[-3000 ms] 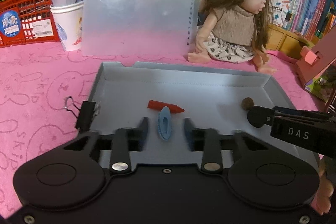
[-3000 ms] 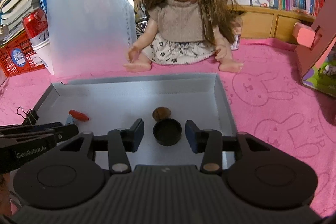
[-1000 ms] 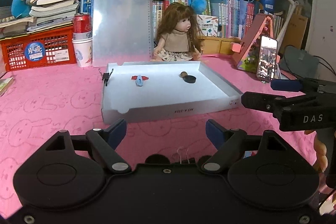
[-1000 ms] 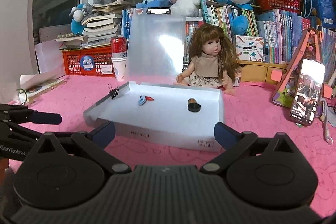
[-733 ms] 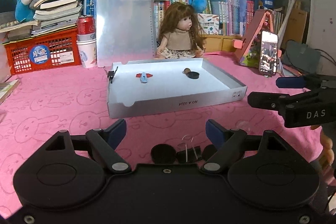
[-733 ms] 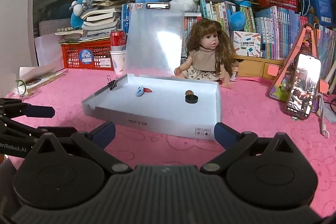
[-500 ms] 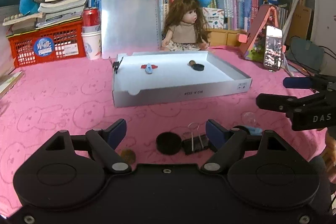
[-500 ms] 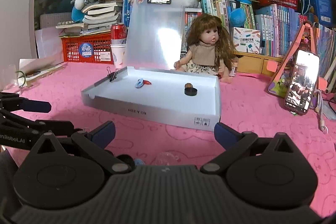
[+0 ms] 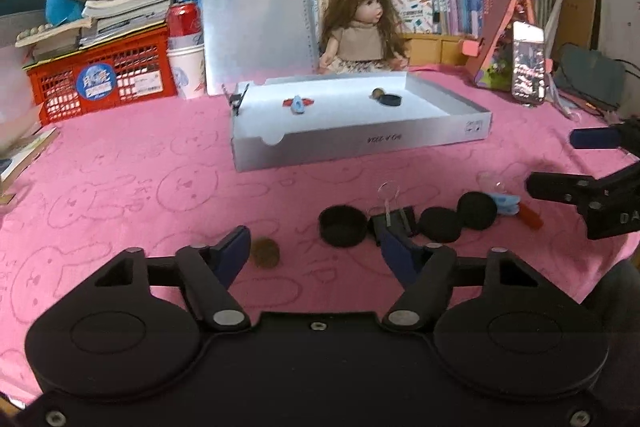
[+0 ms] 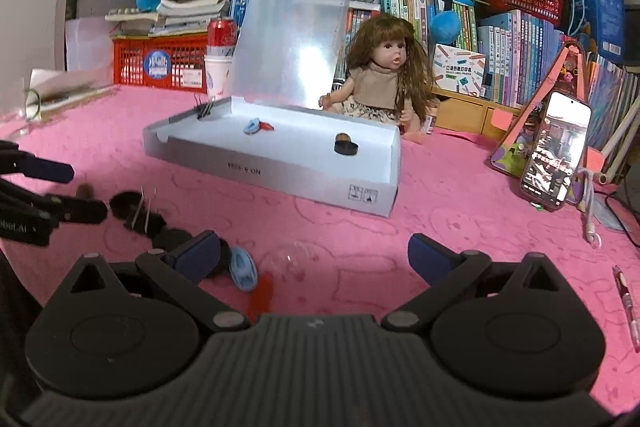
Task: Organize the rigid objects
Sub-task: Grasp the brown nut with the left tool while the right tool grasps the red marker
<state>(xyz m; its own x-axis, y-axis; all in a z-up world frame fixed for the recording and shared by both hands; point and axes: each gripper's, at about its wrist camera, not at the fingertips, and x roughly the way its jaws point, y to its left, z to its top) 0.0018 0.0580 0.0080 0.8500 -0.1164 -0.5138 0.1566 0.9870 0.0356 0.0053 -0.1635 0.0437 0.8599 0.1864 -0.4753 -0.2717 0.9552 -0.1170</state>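
Loose small items lie on the pink cloth in front of the white box (image 9: 360, 143): a black cap (image 9: 343, 227), a binder clip (image 9: 394, 219), two more black caps (image 9: 440, 225), a blue clip (image 9: 506, 205), a red piece (image 9: 530, 217) and a brown disc (image 9: 265, 253). My left gripper (image 9: 316, 255) hovers low just before the cap and binder clip. Its jaws are closing with nothing pressed between them. My right gripper (image 10: 314, 255) stands wide open over the blue clip (image 10: 244, 271), the red piece (image 10: 260, 293) and a clear dome (image 10: 288, 259).
Inside the box lie a blue clip with a red piece (image 9: 298, 103) and a brown disc with a black cap (image 9: 386, 99); a binder clip (image 9: 238, 99) sits on its left rim. A doll (image 10: 384, 83), clipboard, red crate, phone (image 10: 556, 155) and pen (image 10: 626, 303) surround it.
Both grippers have sunk toward the cloth, bringing the loose caps, clips and disc into view near the fingers. The left jaws have narrowed; the right jaws stay wide.
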